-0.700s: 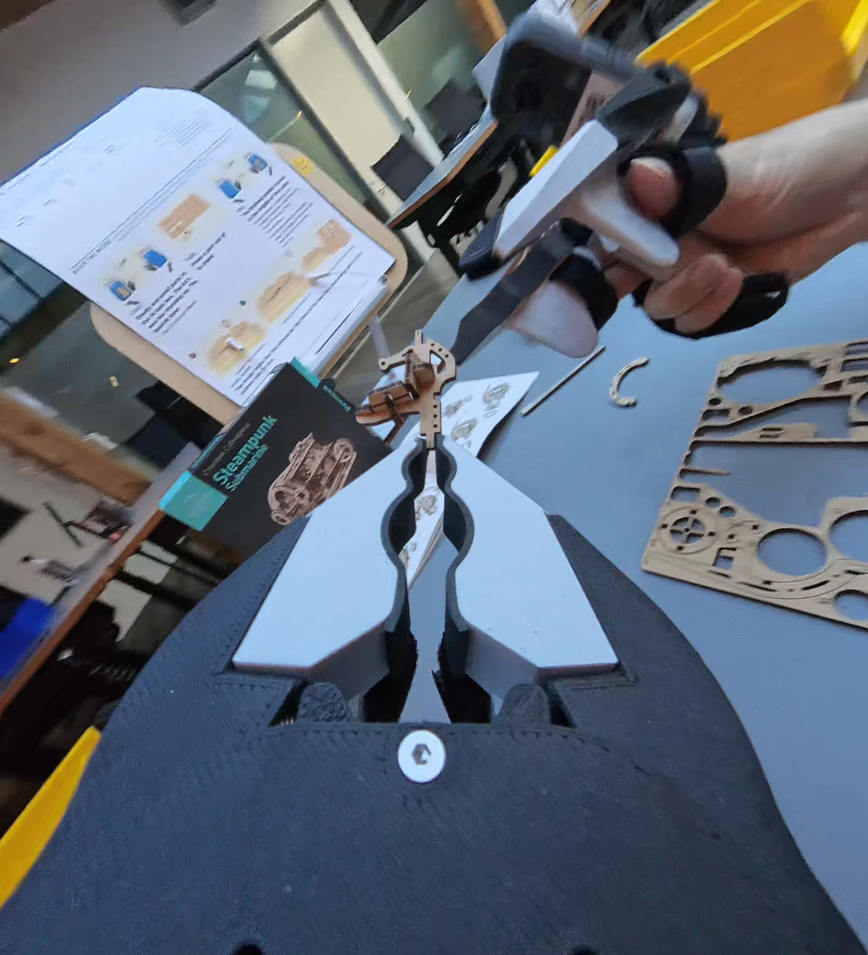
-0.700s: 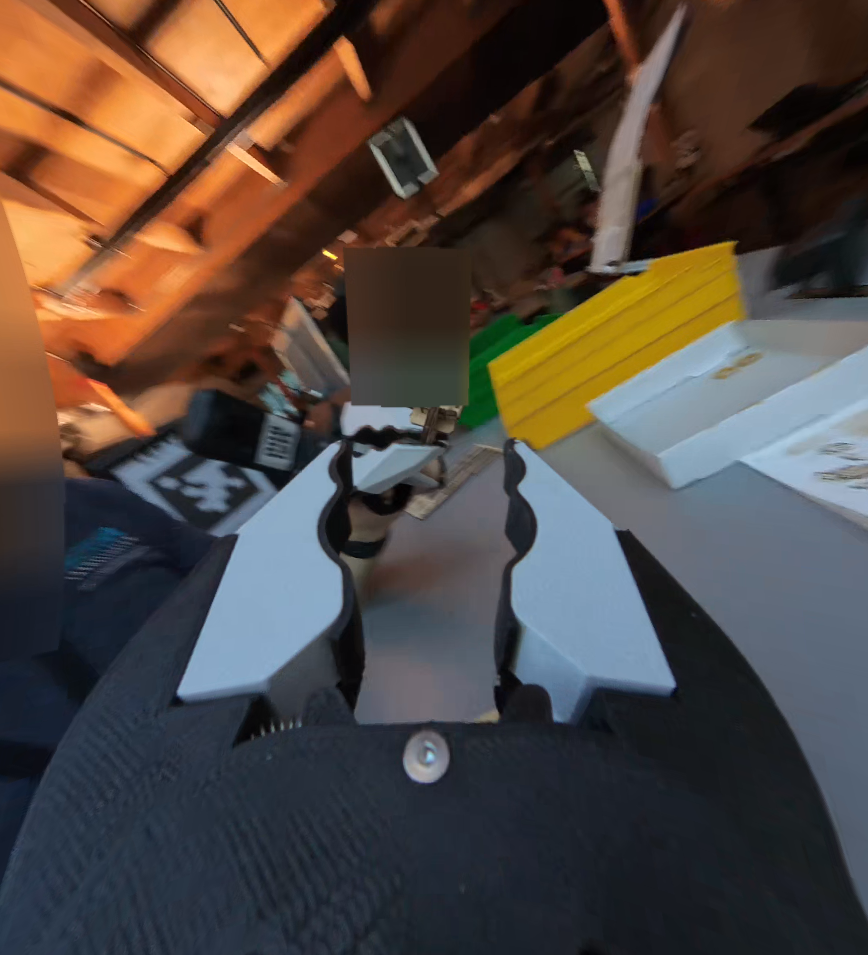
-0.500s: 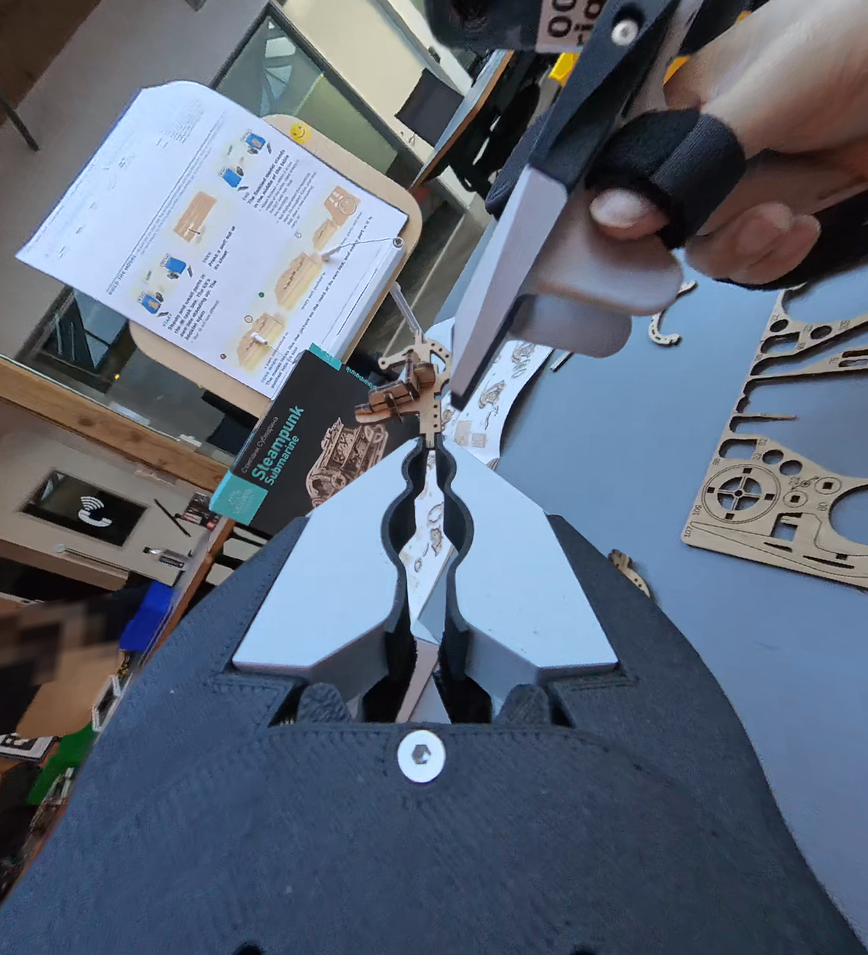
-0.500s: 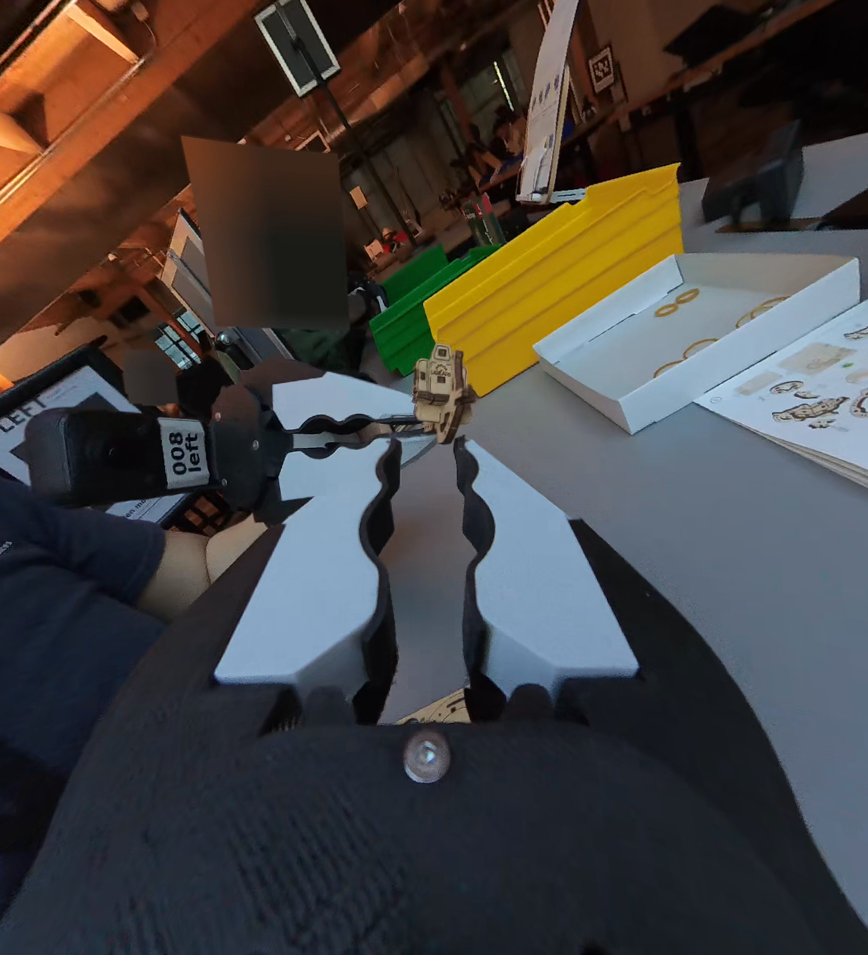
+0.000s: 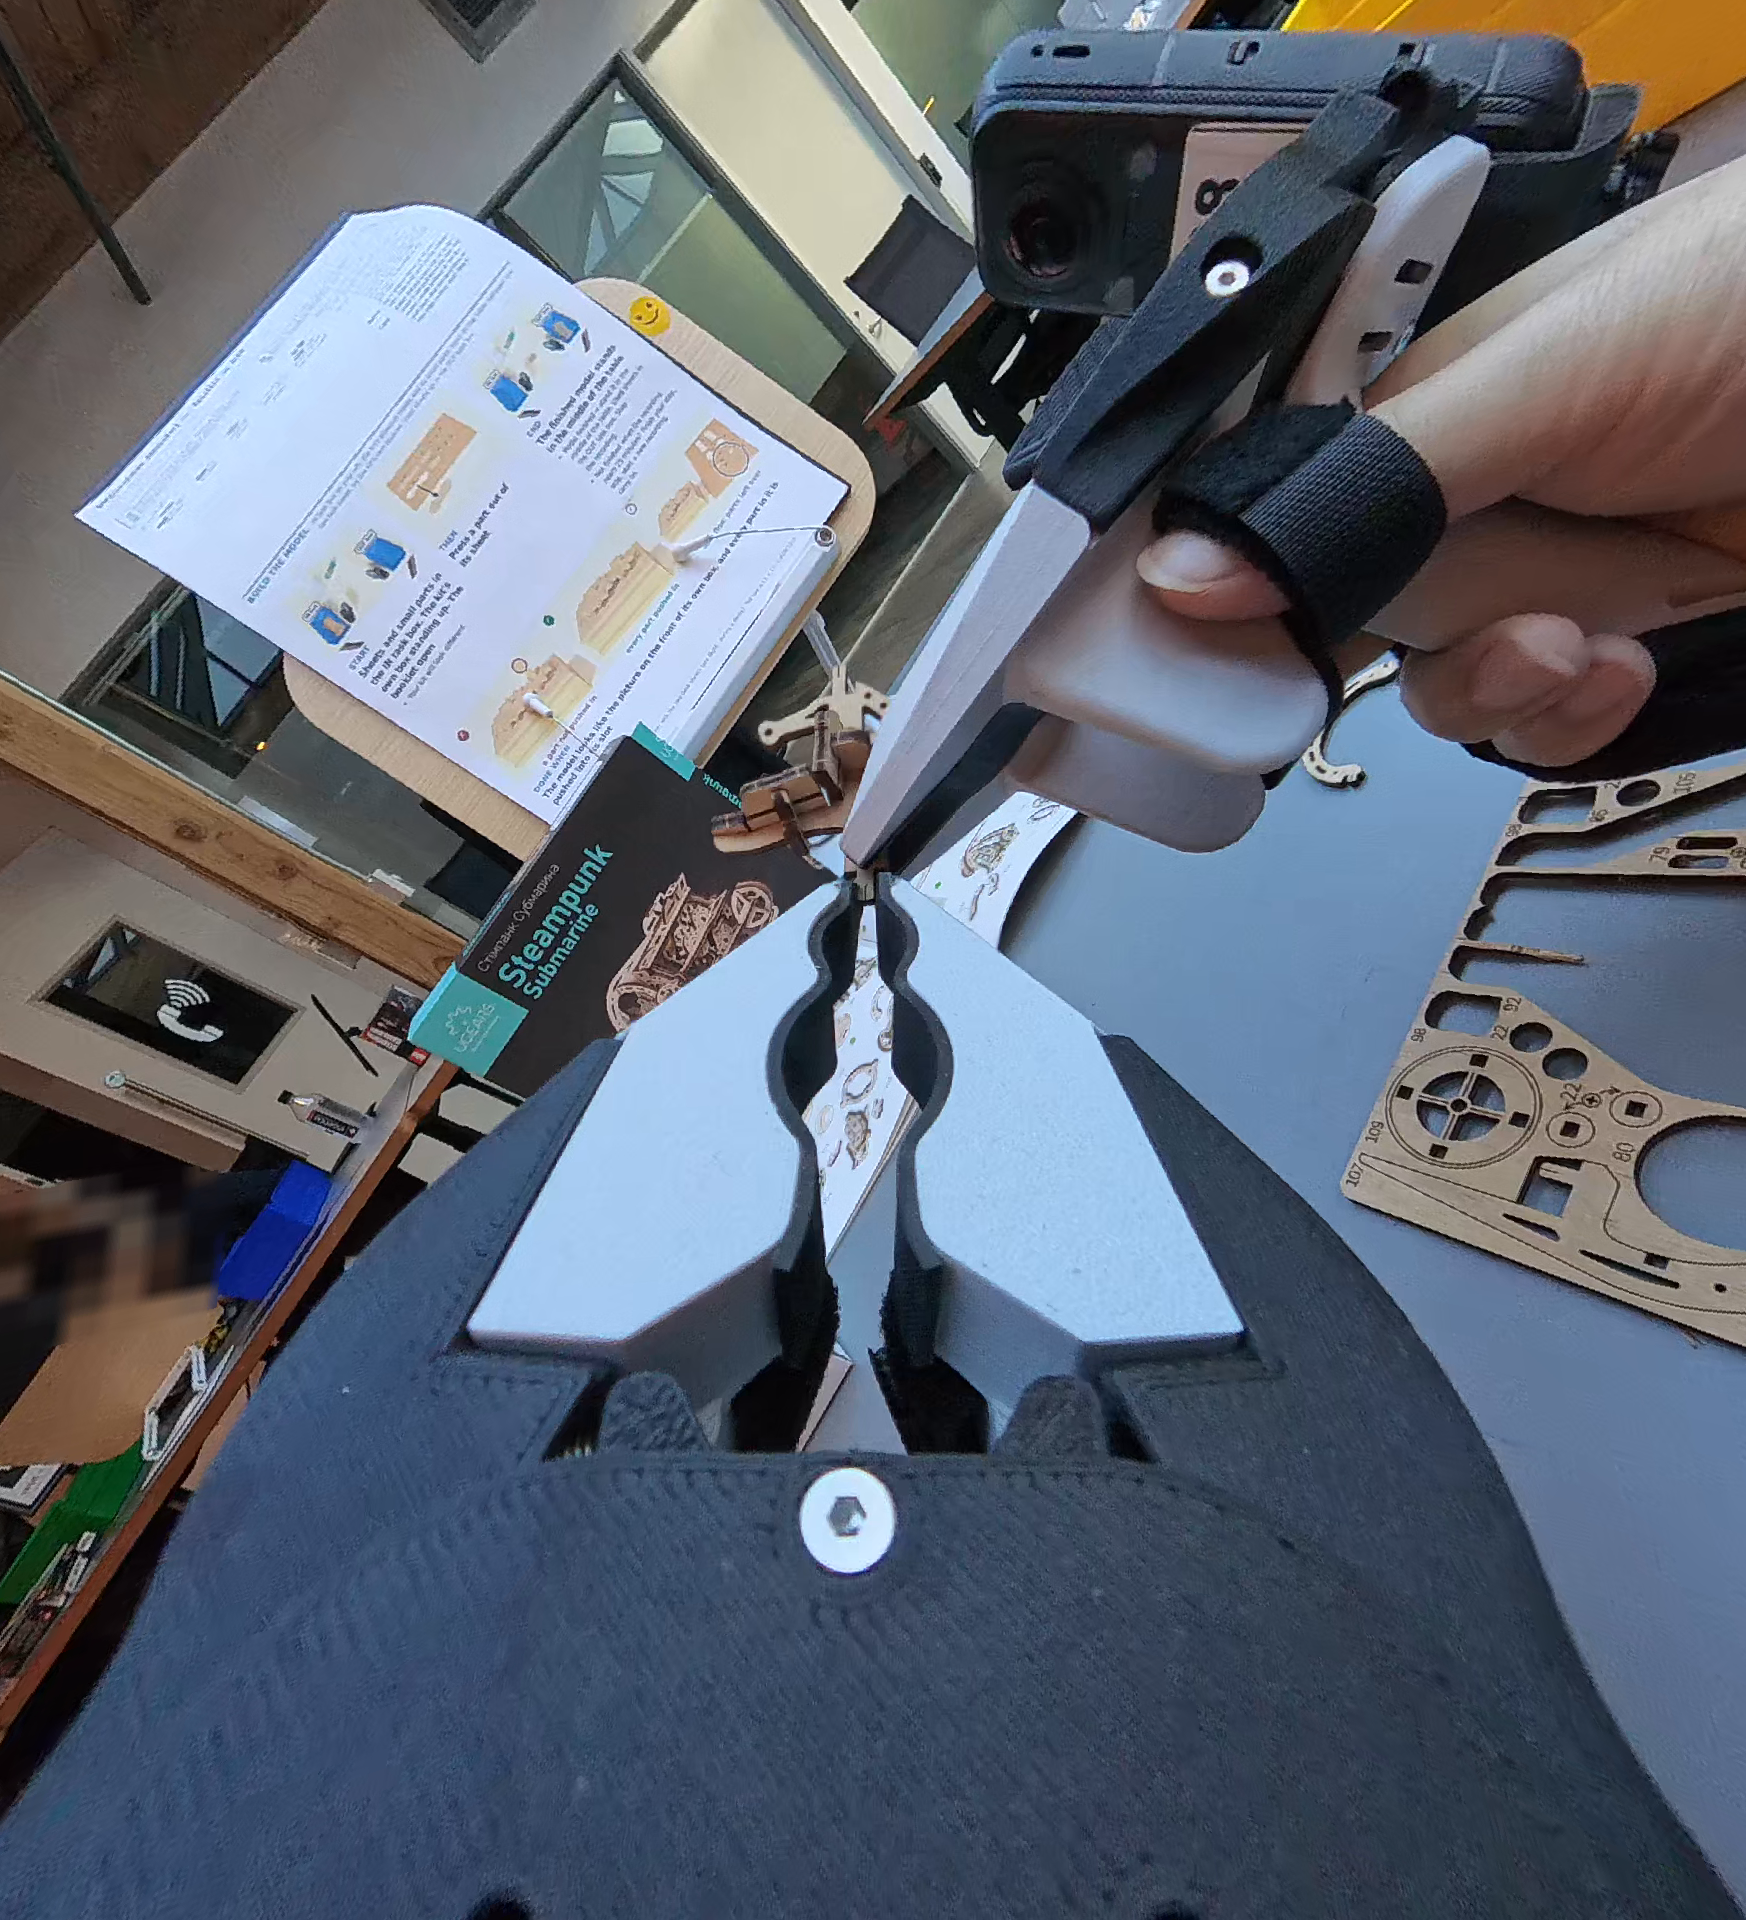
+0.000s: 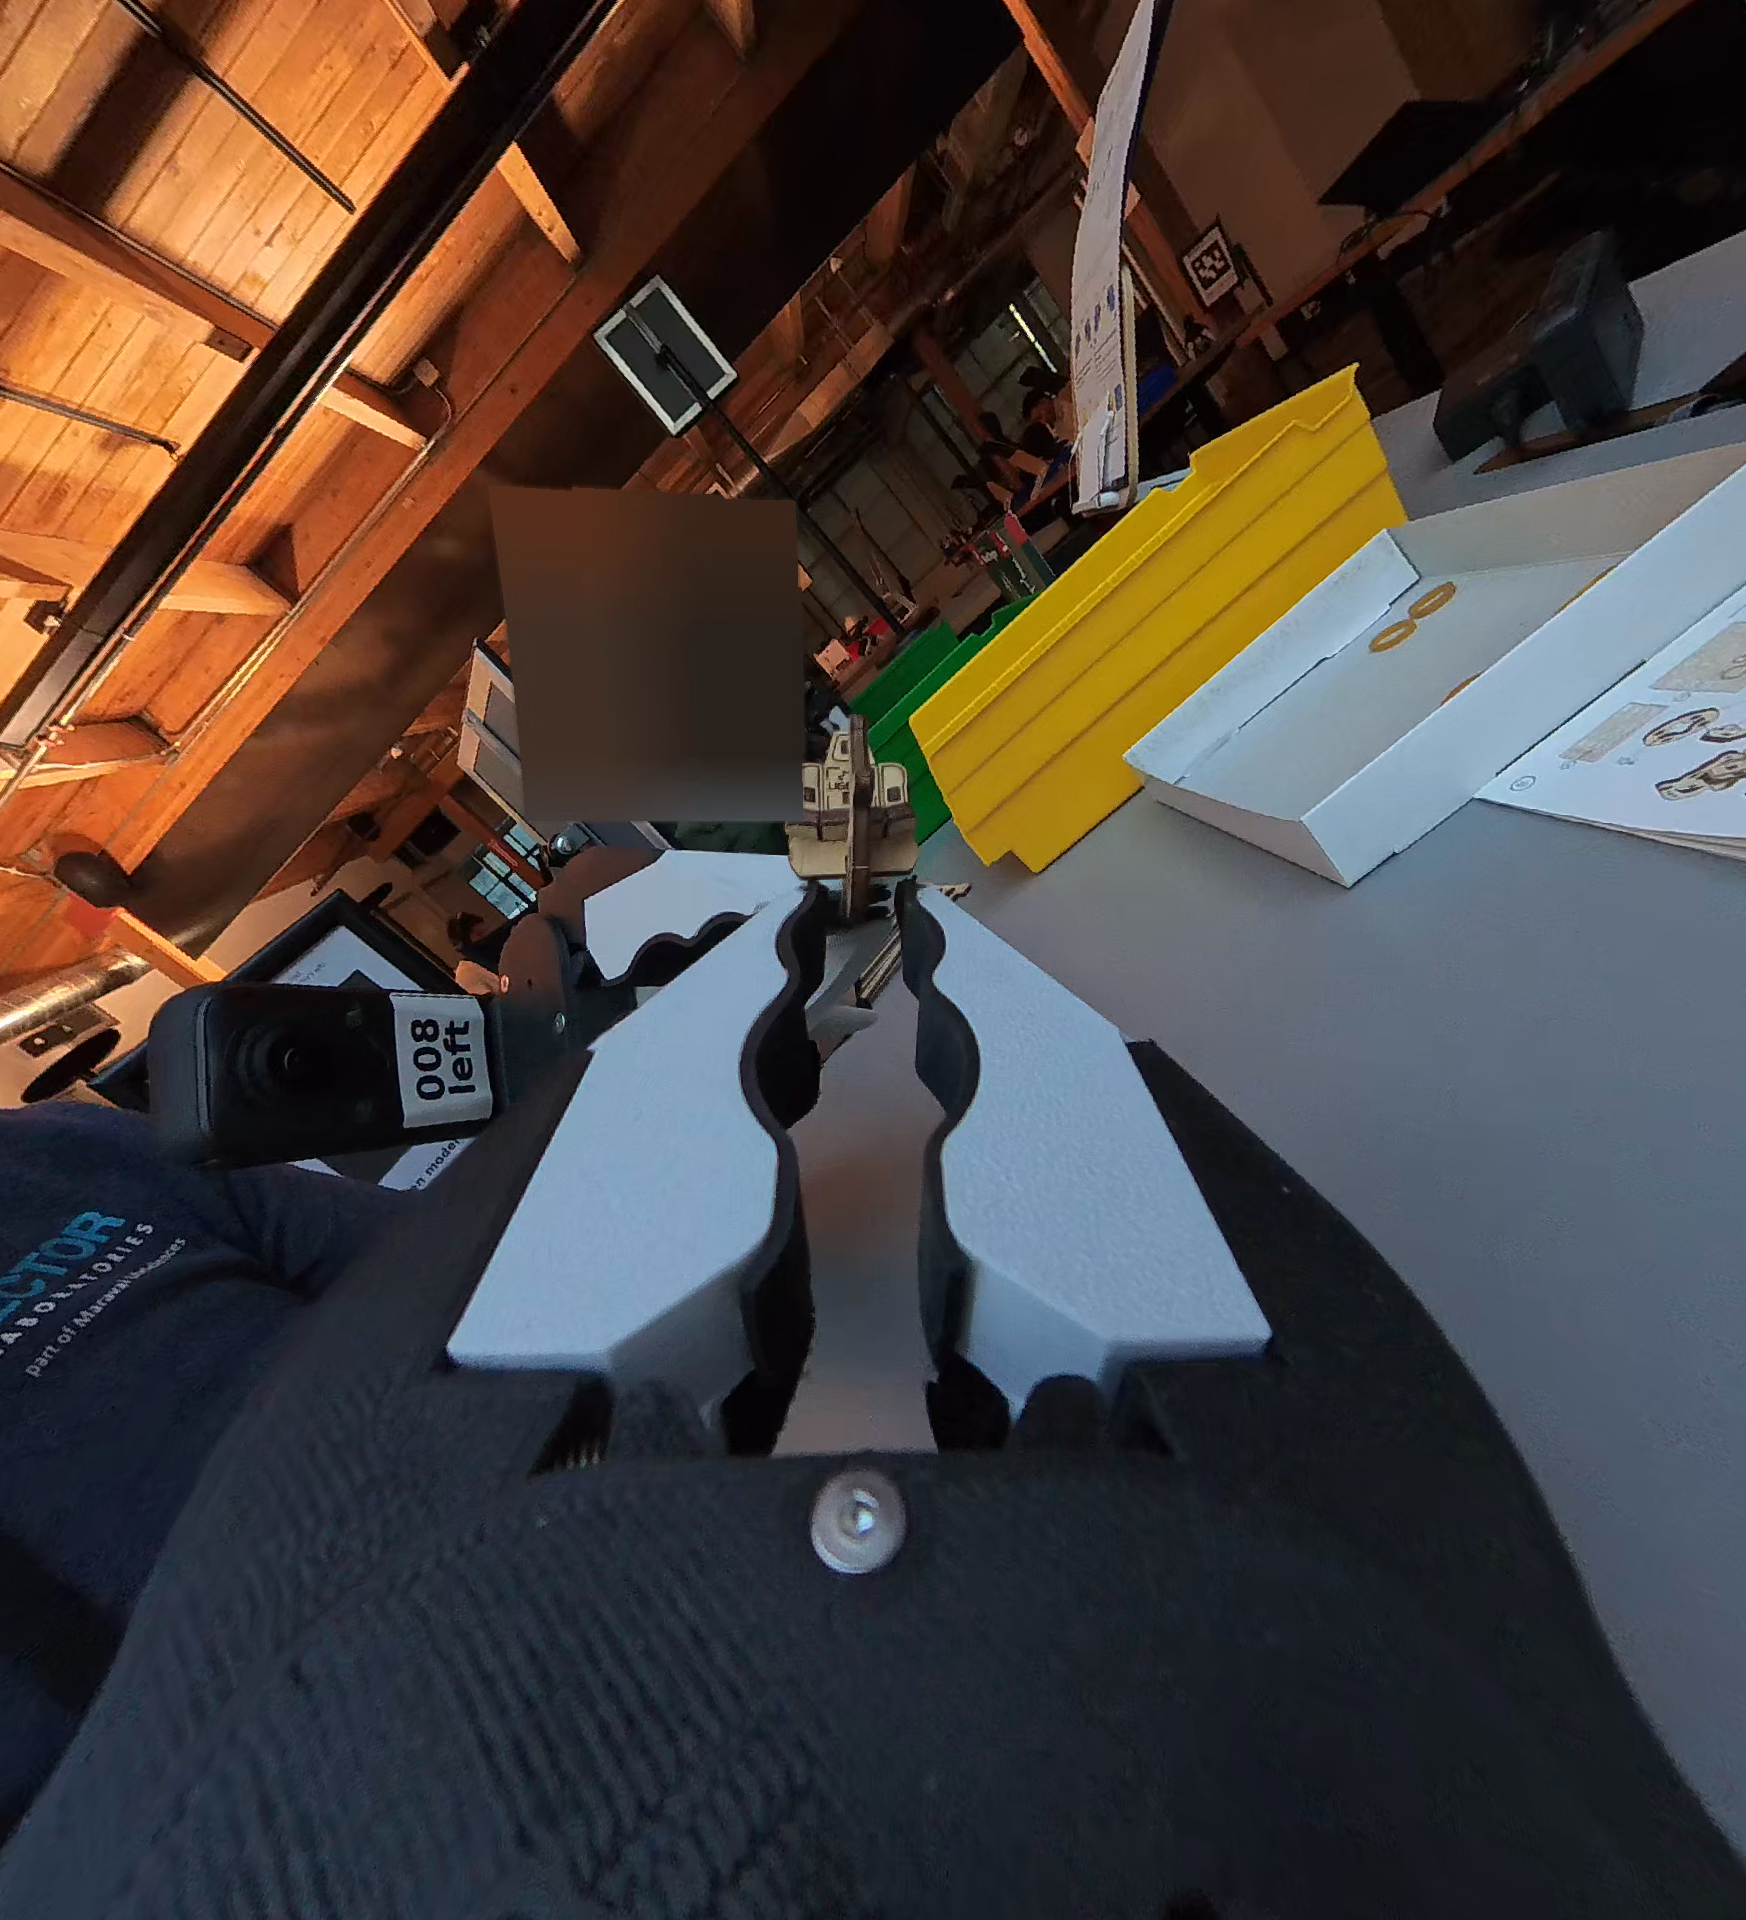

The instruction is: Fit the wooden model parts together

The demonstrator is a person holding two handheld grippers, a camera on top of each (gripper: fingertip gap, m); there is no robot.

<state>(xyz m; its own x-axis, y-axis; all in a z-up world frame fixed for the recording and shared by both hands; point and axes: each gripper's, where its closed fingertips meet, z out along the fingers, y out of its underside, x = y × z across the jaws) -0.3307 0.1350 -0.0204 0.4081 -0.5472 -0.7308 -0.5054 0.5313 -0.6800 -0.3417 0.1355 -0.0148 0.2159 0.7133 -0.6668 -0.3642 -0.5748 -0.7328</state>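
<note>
A small wooden model assembly (image 5: 807, 774) is held up above the grey table. My left gripper (image 5: 861, 885) is shut on its thin lower tab. My right gripper (image 5: 864, 854) comes in from the upper right, and its tips meet the model just above the left tips. In the right wrist view the model (image 6: 853, 810) stands edge-on at my right gripper (image 6: 856, 902). The right jaws are closed down around its lower plate. A hand holds the right gripper.
A punched-out wooden parts sheet (image 5: 1627, 1091) lies on the table at right, with a small curved piece (image 5: 1336, 758) beyond it. A dark kit box (image 5: 620, 935), an instruction sheet on a clipboard (image 5: 474, 499), a yellow bin (image 6: 1160, 665) and a white tray (image 6: 1471, 665) stand around. Less than 4 cm separates the two grippers' tips.
My right gripper has swung in to the model, and its jaws have gone from wide open to closed around it. My left gripper has kept its hold.
</note>
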